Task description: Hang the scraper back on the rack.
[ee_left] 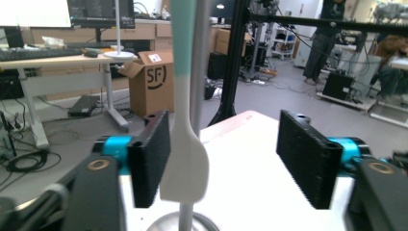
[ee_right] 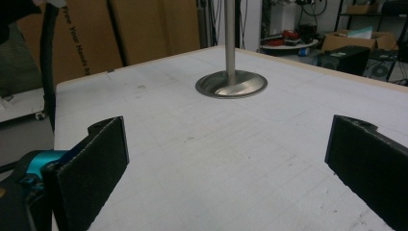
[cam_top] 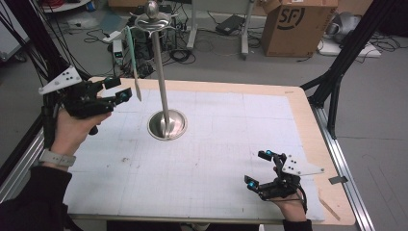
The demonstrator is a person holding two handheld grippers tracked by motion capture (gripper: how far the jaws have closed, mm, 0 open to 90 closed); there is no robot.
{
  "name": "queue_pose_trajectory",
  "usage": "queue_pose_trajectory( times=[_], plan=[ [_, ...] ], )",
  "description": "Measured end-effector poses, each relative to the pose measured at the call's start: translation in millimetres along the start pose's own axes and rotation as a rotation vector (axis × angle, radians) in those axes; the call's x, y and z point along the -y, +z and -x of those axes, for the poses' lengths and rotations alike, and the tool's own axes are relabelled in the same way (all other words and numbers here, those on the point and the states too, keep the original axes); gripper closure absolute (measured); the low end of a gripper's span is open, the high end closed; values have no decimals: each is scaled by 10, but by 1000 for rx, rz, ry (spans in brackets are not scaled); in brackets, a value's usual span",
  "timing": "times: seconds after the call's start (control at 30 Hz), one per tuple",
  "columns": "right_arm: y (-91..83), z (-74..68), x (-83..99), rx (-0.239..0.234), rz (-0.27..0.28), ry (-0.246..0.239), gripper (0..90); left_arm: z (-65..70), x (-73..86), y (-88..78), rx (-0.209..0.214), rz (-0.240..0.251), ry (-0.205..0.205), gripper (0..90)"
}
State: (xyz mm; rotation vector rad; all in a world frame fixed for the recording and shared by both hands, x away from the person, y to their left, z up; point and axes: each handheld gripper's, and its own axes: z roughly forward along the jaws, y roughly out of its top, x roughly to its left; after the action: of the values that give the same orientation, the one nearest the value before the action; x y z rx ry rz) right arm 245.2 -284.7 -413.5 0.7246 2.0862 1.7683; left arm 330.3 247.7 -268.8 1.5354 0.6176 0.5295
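Spatula (ee_left: 185, 159) hangs straight down from the top of the metal stand (cam_top: 166, 122), mint handle up, white blade down. Its blade sits between your left gripper's (cam_top: 118, 89) jaws, close to one pad, but they are spread wide and not squeezing it. Your right gripper (cam_top: 260, 168) rests near the table (cam_top: 207, 159) edge, wide apart, holding nothing.

1. A lab or workshop: black frame posts (cam_top: 347, 48) stand around the desk (cam_top: 298, 103).
2. Cables (cam_top: 180, 54) trail over the grey floor beside a cardboard box (cam_top: 294, 26).
3. Monitors (ee_left: 67, 12) sit on a far workbench.
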Motion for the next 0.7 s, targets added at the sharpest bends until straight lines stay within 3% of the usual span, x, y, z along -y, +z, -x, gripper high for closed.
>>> queue_pose_trajectory(
  times=[0.13, 0.27, 0.33, 0.4, 0.63, 0.7],
  plan=[
    [23, -6, -7, -2, -1, 2, 3, 156, 145, -115, 13, 17, 78, 164],
    [59, -19, -8, -15, -7, 0, 3, 247, 254, -191, 103, 21, 78, 75],
    [64, -16, -4, -15, -9, 0, 3, 307, 304, -217, 125, 13, 91, 17],
    [61, -7, 0, -11, -8, 0, 3, 368, 358, -239, 139, 0, 107, 16],
    [68, -5, 18, -7, -16, 8, 3, 518, 581, -298, 142, -3, 99, 17],
    [73, 0, 20, -6, -18, 4, 3, 539, 654, -340, 110, 2, 99, 16]
  ],
)
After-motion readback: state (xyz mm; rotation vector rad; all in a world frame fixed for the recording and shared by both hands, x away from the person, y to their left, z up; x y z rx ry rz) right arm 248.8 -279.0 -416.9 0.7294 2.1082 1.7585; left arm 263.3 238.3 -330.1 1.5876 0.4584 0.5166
